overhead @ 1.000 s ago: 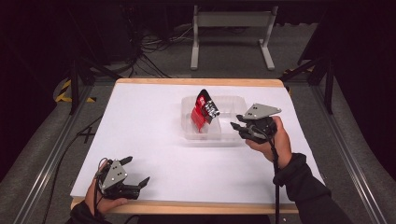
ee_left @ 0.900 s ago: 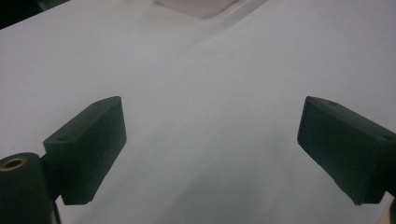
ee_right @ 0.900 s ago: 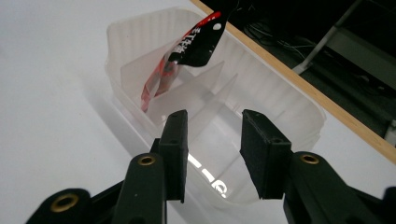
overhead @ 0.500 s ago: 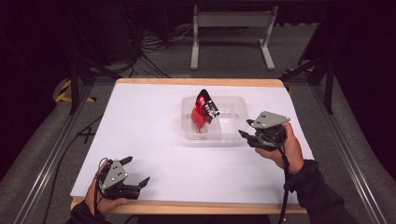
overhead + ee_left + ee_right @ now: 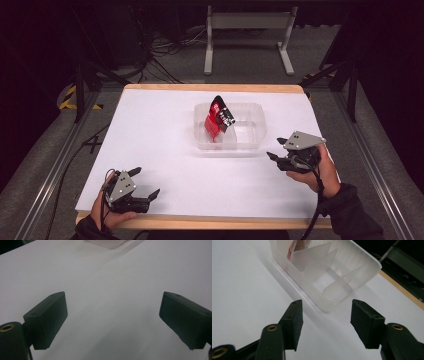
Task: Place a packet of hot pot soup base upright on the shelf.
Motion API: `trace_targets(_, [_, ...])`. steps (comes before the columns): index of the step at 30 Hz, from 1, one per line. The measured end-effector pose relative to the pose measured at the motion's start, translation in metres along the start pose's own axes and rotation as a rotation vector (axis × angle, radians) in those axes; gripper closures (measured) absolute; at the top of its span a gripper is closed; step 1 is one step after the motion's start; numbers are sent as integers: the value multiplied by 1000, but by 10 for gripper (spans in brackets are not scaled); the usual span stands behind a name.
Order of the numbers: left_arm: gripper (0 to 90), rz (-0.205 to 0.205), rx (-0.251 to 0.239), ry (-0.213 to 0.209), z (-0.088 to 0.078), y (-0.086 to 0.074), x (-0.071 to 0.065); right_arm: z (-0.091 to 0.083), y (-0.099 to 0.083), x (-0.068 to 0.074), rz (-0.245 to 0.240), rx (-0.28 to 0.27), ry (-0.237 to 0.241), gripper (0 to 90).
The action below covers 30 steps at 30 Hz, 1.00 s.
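From above I see the red packet (image 5: pixel 218 121) leaning in the clear tray's (image 5: pixel 255 142) left compartment, light and crinkly I judge, so I'd pinch its top edge; my left gripper (image 5: pixel 112 322) gapes wide over bare table, my right gripper (image 5: pixel 325 323) wide before the tray's corner.

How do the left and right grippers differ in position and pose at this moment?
The left gripper sits at the table's near left corner, far from the clear tray; the right gripper is just off the tray's near right corner. The left gripper's view faces bare white surface; the right gripper's view faces the tray, where a red packet leans. Both are open and hold nothing.
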State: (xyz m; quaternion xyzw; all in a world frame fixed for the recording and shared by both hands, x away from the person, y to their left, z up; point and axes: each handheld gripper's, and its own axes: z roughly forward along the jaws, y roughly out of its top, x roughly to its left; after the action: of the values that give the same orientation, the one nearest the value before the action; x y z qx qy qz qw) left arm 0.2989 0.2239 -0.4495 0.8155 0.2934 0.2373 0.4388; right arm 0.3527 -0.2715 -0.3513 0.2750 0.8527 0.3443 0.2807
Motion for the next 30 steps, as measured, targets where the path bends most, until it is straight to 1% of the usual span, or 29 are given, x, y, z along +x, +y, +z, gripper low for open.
trace_targets(1, [87,1,0,0,0,0,0,-1,-3,-1,1,1,-1,421])
trace_targets(2, [87,3,3,-2,0,0,0,-2,-9,-1,12,5,8,390])
trace_targets(3, [87,4,5,-2,1,0,0,-2,-9,-1,12,5,8,390])
trace_targets(5, [87,10,9,0,1,0,-1,-3,-16,-2,17,-2,15,376])
trace_targets(7, [87,7,7,1,0,0,-1,-4,-21,-2,17,6,9,346])
trace_targets(10, [87,7,7,2,1,0,0,-5,-29,1,6,8,-1,325])
trace_targets(11, [87,7,9,2,1,0,0,-5,-33,0,8,7,7,313])
trace_targets(14, [87,8,12,5,1,-1,-1,-4,-42,-1,18,17,-2,272])
trace_targets(17, [87,9,14,8,1,-1,0,-5,-52,-1,35,11,-15,239])
trace_targets(22, [87,9,17,7,1,-1,0,-6,-69,-2,50,5,-18,214])
trace_targets(24, [87,11,17,9,1,-1,0,-8,-75,0,49,-9,-37,210])
trace_targets(25, [87,11,16,10,1,-1,1,-9,-77,0,50,-12,-38,208])
trace_targets(30, [87,7,14,13,0,-2,1,-16,-91,-2,86,-34,-46,202])
